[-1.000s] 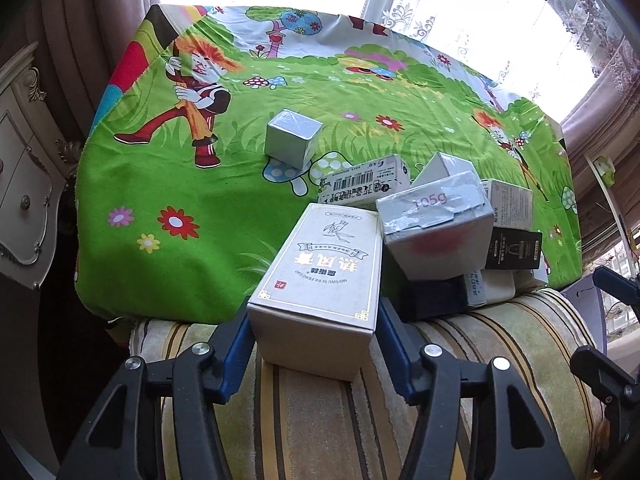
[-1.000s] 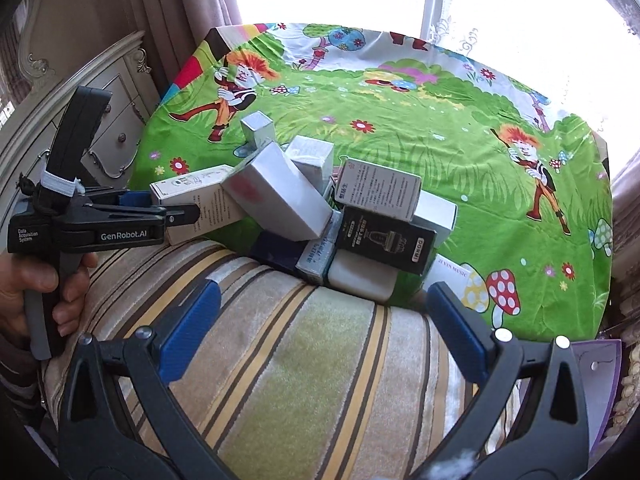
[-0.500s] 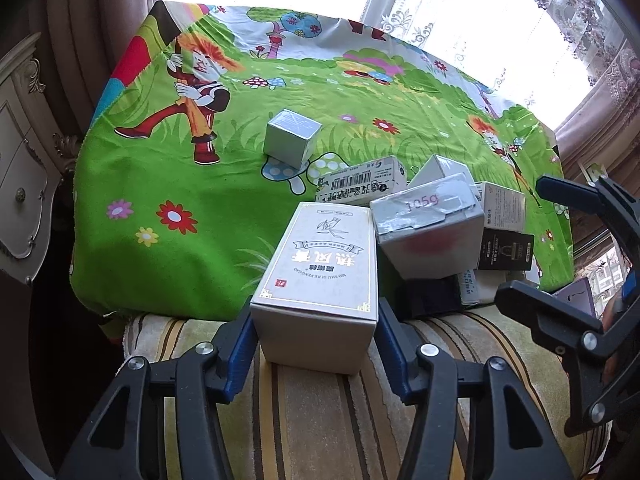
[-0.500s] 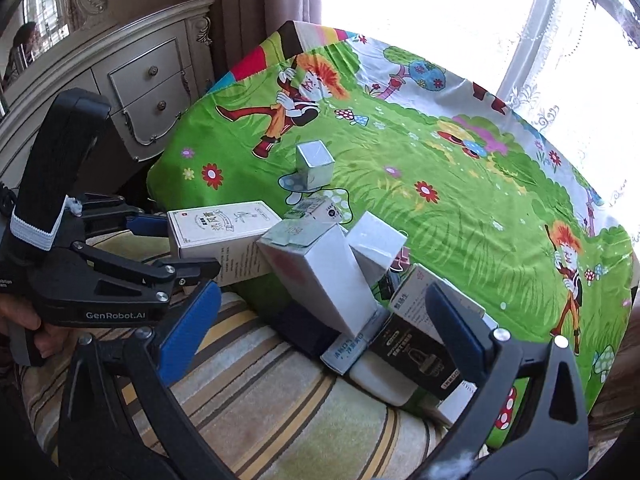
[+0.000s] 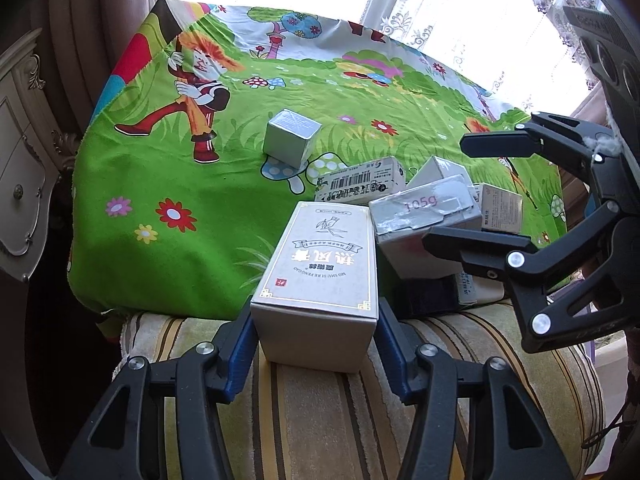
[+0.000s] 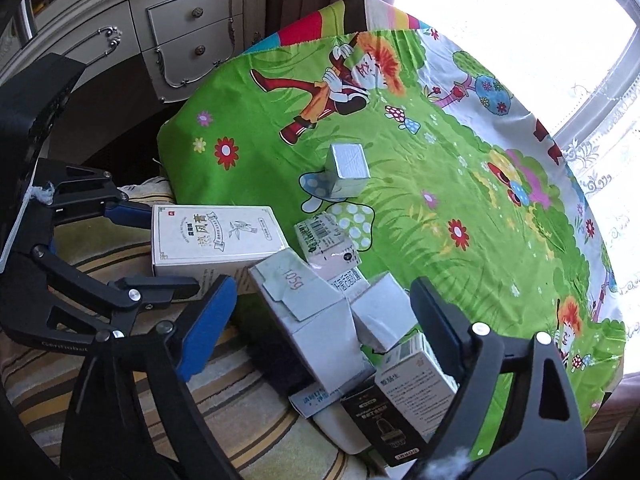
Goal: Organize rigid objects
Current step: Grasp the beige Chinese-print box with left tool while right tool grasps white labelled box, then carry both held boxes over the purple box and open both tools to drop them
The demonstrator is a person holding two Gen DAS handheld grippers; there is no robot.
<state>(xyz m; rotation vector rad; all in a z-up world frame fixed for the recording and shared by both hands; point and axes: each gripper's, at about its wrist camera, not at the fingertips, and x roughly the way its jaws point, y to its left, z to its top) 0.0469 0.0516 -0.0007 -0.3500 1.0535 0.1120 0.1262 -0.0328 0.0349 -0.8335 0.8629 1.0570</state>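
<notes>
Gripping white box (image 5: pixel 320 264) w/ left claw (image 5: pixel 316 344), right claw (image 6: pixel 320 328) closing round grey box (image 6: pixel 316 320), not touching

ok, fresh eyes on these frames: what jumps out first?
The bright green cartoon-print cloth fills the scene, with a jumble of small cardboard boxes at its near edge by the striped cushion. The left gripper clamps a white gold-trimmed carton; the right gripper is closing around the grey "105g" box.

right claw (image 6: pixel 320 320) closing, now over grey carton (image 6: pixel 316 316)
</notes>
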